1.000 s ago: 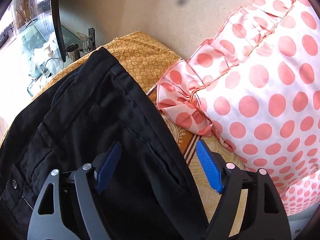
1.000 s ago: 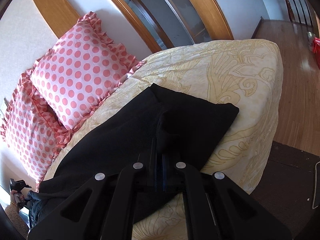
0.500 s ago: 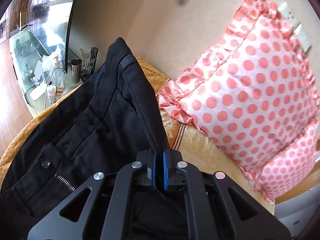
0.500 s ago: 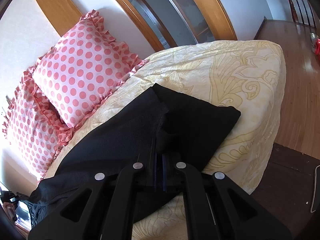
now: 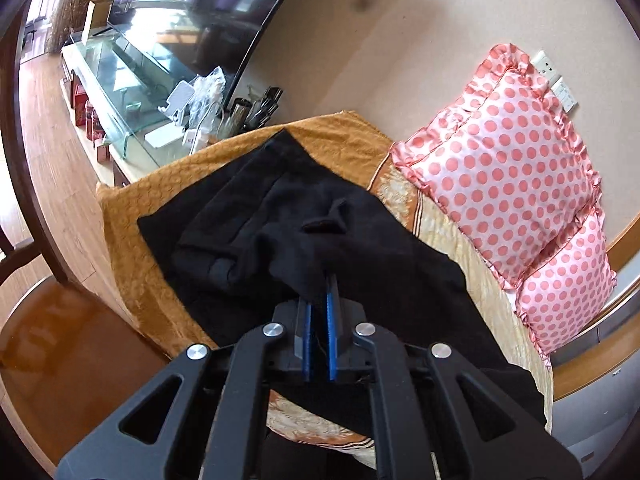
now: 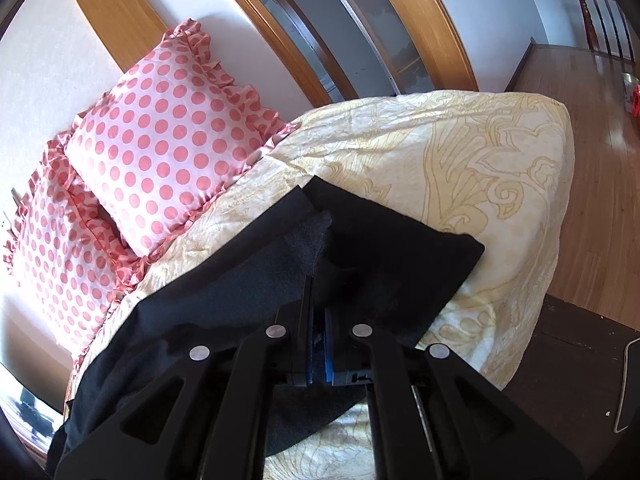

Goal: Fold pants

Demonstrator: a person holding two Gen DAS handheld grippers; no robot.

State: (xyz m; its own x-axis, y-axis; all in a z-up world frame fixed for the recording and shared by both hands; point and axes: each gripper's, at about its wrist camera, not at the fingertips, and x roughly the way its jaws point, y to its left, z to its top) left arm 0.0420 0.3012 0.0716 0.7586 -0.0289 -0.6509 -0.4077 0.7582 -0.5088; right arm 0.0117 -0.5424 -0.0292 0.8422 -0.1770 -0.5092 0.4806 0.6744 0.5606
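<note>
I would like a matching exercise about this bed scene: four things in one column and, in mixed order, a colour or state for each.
Things:
1. pants
2. pillow
3. left tool
4. bed cover

Colour or state:
A. pale yellow with a swirl pattern
B. shut on black cloth
C. black
D. white with pink dots

Pairs: 1-C, 2-D, 3-B, 4-A

Left gripper (image 5: 319,300), right gripper (image 6: 318,312): black cut-out arms, silver round screws, blue ribbed pads (image 5: 330,336).
</note>
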